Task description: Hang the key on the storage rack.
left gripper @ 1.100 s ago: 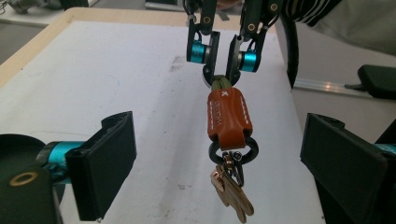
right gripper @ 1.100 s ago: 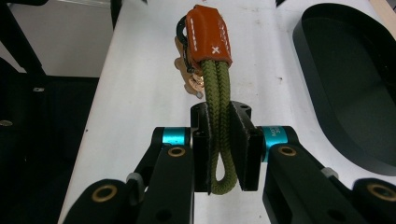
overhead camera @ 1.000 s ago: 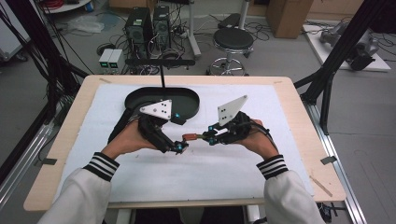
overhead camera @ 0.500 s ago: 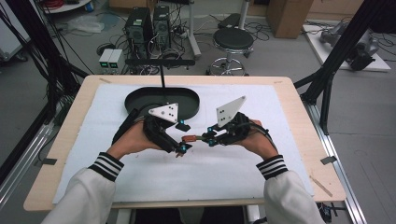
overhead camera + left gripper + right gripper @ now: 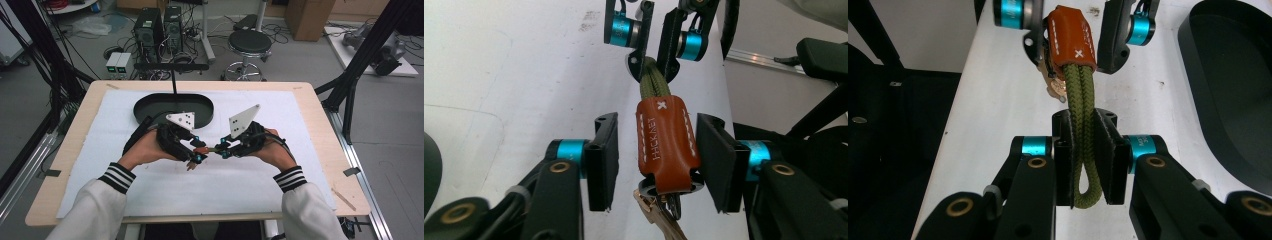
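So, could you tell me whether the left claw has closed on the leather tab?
Not yet: left claw open, gaps beside leather tab.

Both forearms reach in from the near edge, tips nearly meeting mid-scene. The left tongs (image 5: pixel 196 152) have just been closing, pads not yet pressing; the right tongs (image 5: pixel 223 149) are clamped tight

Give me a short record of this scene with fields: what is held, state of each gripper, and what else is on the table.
held thing: key fob with brown leather sleeve, green cord loop, ring and keys
right gripper: shut on the cord loop
left gripper: jaws have just been closing around the leather sleeve; left pad apart from it, so not gripping
table: white cover, black oval tray behind the hands
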A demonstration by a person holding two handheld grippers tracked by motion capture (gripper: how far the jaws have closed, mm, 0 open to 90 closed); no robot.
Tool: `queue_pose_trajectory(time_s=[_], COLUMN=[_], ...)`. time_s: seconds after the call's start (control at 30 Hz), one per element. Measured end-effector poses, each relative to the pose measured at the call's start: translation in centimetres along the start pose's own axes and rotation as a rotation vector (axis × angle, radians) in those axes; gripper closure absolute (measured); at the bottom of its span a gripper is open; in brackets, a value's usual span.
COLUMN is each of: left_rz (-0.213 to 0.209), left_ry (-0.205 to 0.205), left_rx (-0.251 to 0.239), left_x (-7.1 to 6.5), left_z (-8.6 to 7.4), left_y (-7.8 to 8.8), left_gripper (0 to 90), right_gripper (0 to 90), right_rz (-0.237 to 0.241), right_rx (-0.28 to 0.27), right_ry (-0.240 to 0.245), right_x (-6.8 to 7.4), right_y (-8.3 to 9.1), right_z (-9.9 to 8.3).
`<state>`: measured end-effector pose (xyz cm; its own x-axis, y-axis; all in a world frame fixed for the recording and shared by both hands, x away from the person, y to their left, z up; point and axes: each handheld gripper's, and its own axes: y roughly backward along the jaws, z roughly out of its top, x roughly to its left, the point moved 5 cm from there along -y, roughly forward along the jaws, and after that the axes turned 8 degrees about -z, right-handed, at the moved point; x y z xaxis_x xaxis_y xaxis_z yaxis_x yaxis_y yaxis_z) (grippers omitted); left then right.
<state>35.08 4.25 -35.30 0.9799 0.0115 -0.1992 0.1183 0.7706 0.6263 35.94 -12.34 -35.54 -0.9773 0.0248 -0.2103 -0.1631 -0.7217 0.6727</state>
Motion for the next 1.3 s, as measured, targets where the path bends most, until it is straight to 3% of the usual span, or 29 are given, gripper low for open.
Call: queue_pose_trajectory(time_s=[0.2,0.47,0.53,0.63,0.7,0.73,0.77,0.83,1.07,1.2,1.23,1.27,1.3], left_rz=[0.023,0.049,0.053,0.068,0.074,0.080,0.085,0.099,0.157,0.230,0.278,0.278,0.323], left_ry=[0.011,-0.009,-0.013,-0.018,-0.020,-0.023,-0.018,-0.017,-0.026,-0.027,-0.032,-0.032,-0.023], left_rx=[0.020,0.029,0.029,0.019,0.013,0.009,-0.003,-0.011,-0.056,-0.130,-0.166,-0.166,-0.206], left_x=[-0.1,-0.3,-0.3,-0.2,-0.2,-0.2,-0.2,-0.1,0.1,0.5,0.8,0.8,1.1], left_z=[0.1,0.2,0.2,0.2,0.3,0.3,0.3,0.3,0.3,0.0,-0.3,-0.3,-0.5], left_y=[-0.1,0.0,0.0,0.1,0.2,0.3,0.3,0.7,1.8,3.0,3.9,3.9,4.8], left_gripper=[67.4,70.5,70.7,70.8,70.8,70.8,70.8,70.8,70.8,70.9,70.9,70.9,71.0], right_gripper=[79.6,78.7,74.5,28.1,0.0,0.0,0.3,0.3,0.2,0.2,0.3,0.2,0.3], right_rz=[-0.005,-0.013,-0.014,-0.059,-0.147,-0.147,-0.199,-0.190,-0.241,-0.328,-0.354,-0.375,-0.395], right_rx=[0.009,-0.001,-0.004,-0.028,-0.032,-0.032,-0.079,-0.135,-0.203,-0.261,-0.276,-0.289,-0.299], right_ry=[-0.003,0.005,0.009,-0.032,-0.069,-0.069,-0.115,-0.159,-0.218,-0.326,-0.348,-0.366,-0.388], right_x=[0.0,-0.2,-0.2,-0.3,-0.6,-0.6,-1.0,-1.2,-1.5,-1.4,-1.3,-1.2,-1.1], right_y=[0.0,0.0,0.0,-0.2,-0.5,-0.5,-0.3,0.2,1.6,2.6,2.9,3.1,3.4], right_z=[-0.1,-0.1,0.0,0.0,-0.2,-0.2,-0.1,0.0,-0.6,-2.4,-3.0,-3.5,-4.1])
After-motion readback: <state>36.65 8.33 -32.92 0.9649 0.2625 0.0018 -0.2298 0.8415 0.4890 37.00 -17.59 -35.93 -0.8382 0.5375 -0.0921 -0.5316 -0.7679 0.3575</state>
